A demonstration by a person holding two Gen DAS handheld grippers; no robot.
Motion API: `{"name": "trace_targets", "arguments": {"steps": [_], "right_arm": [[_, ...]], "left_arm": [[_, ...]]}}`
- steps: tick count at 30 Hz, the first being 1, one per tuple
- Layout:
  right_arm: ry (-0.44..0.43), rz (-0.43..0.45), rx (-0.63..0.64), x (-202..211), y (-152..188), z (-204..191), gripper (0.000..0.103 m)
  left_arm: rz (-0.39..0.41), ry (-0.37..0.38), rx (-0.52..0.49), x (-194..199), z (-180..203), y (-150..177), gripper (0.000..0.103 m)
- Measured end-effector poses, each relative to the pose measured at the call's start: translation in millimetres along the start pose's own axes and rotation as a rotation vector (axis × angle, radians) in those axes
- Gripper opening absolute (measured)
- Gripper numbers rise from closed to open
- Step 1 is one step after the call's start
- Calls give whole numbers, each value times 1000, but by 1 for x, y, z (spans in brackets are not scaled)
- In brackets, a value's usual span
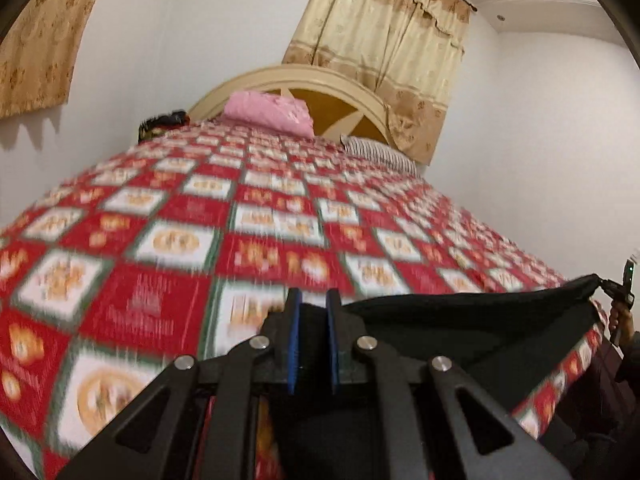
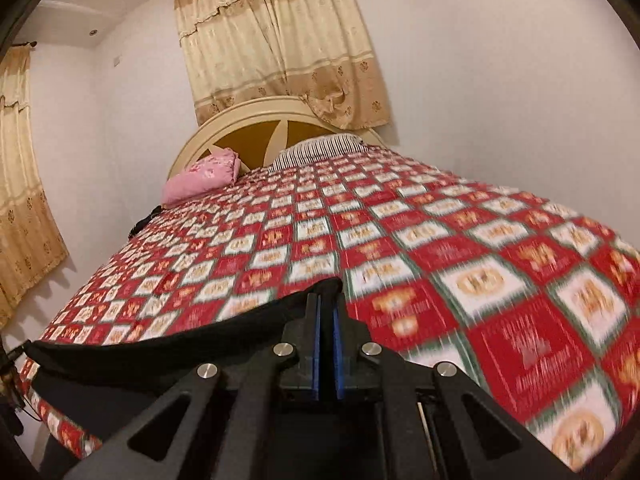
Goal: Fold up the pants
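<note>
Black pants (image 1: pixel 460 320) hang stretched between the two claws over the near edge of the bed (image 1: pixel 280 200). Left claw (image 1: pixel 314 304) is clenched on one end of the fabric, right claw (image 2: pixel 326 304) on the other. Beyond, the red checked bedspread (image 2: pixel 440 240) lies open up to a pink pillow (image 2: pixel 200 180) and a striped pillow (image 1: pixel 380 152) by the headboard (image 2: pixel 240 120).

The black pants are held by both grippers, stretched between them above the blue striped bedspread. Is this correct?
Not quite. The bedspread is red and white checked, not blue striped, as both wrist views show. The black pants are indeed stretched between the left gripper and the right gripper.
</note>
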State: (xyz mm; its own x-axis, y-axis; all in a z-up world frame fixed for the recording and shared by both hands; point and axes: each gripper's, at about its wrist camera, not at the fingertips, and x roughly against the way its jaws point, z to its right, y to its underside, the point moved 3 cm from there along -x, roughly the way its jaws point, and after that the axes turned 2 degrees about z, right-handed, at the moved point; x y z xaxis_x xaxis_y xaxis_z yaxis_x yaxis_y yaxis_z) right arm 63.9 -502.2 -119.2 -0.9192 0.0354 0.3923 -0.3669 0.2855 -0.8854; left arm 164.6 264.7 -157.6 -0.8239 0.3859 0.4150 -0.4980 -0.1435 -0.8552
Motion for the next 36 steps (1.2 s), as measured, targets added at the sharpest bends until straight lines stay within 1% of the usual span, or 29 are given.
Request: {"name": "trace_targets", "arguments": {"steps": [1,3,6,7,9,10,12,13,14,15,16,17,19,22,23,25,28,30,32,34,35,36], "right_arm": [[5,-9,-5,4,9,3,5],[14,-29,-13,9,23,8,5],[17,-43,-22,17,40,13,5],[18,-49,-21,20,45,13,5],[5,-77,-15,21,52,12,5],[2,-92,-11,21,55,11,5],[12,-99,1,24,60,13,9],[20,-105,2,27,62,14,18],[37,-106,3,30,63,16,34],[54,-104,3,34,65,18,40],[66,-102,1,38,66,20,44],[83,-99,-5,44,67,23,44],[117,-87,-6,56,67,26,44],[151,-63,17,74,64,18,44],[161,-53,48,80,62,8,44],[132,-42,94,86,57,-16,44],[67,-55,178,81,53,-62,44],[-3,-101,258,64,55,-111,44],[-72,-141,348,46,64,-159,44],[-134,-179,435,32,77,-203,44],[-187,-208,500,23,89,-235,44],[-223,-224,551,16,99,-258,44]], "left_arm": [[-8,-2,1,1,-2,6,14],[-34,-18,-5,2,-5,22,20],[-51,-31,-7,6,-8,33,27],[-54,-39,-4,6,-11,35,31],[-50,-76,4,11,-16,39,56],[-45,-93,5,12,-19,38,59],[-53,-105,4,15,-23,39,67],[-56,-114,-5,17,-24,39,68],[-60,-117,-13,20,-25,40,68],[-65,-117,-18,23,-26,42,68],[-72,-124,-26,29,-26,43,68],[-74,-132,-34,33,-27,45,68],[-84,-177,-59,43,-29,48,68],[-93,-243,-93,55,-31,53,68],[-100,-267,-118,60,-29,56,68],[-105,-286,-145,65,-24,59,68],[-88,-271,-178,69,-8,59,68],[-72,-254,-186,67,3,54,68],[-74,-229,-205,58,15,50,68],[-94,-215,-229,45,23,48,68],[-104,-212,-232,41,25,49,68],[-112,-212,-232,37,26,50,66]]}}
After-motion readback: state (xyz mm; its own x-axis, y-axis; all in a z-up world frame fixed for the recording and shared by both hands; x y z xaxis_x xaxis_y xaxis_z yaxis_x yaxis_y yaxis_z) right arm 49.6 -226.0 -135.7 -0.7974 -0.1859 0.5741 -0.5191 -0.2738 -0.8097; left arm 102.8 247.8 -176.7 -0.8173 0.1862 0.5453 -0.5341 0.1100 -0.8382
